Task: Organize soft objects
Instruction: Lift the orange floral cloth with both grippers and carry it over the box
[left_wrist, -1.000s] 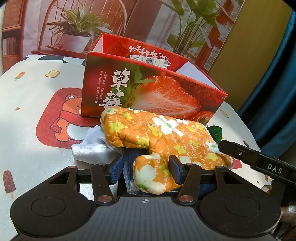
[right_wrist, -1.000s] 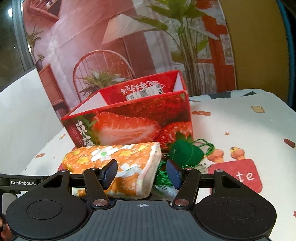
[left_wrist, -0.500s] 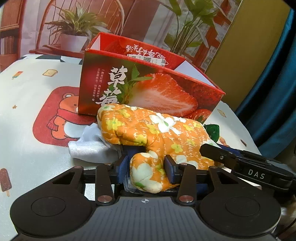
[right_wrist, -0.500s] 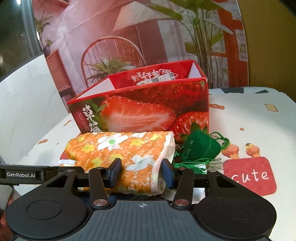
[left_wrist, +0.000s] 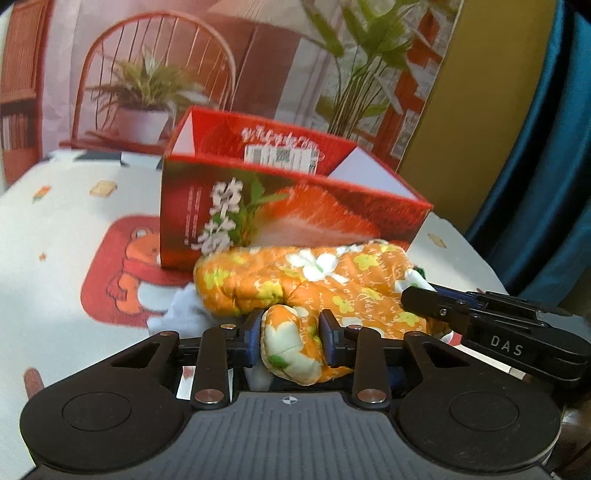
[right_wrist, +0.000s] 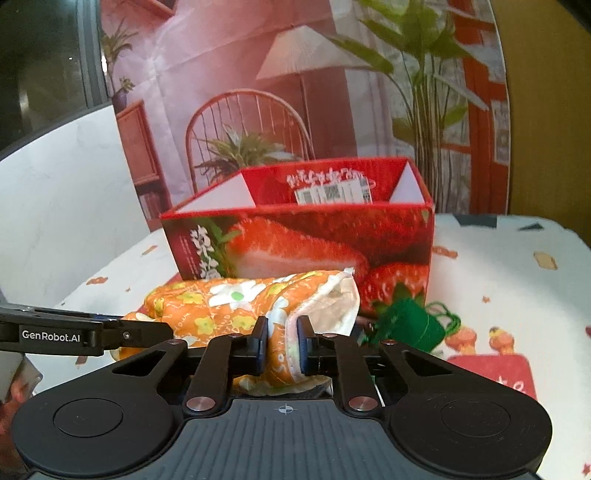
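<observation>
While its jaws are closing, the left gripper (left_wrist: 291, 334) is pinching the padded thumb of an orange quilted oven mitt with yellow and white flowers (left_wrist: 317, 284), both blue pads already pressing into the fabric. The right gripper (right_wrist: 281, 341) is squeezing the mitt's open cuff end, its jaws drawn almost fully together with the white-edged hem bunched between them. The mitt is stretching sideways between the two grippers, lying just in front of an open-topped red cardboard box printed with a cut strawberry (right_wrist: 325, 251). Under the mitt's rounded end a crumpled white cloth (left_wrist: 181, 310) is showing on the left wrist view. Beside the cuff, near the box's front corner, a small dark green pouch with a green cord (right_wrist: 410, 325) is sitting on the white tablecloth patterned with a cartoon bear and small sweets (left_wrist: 59, 236). Behind the table a backdrop picturing a red chair and potted plants (right_wrist: 243, 118) is hanging
</observation>
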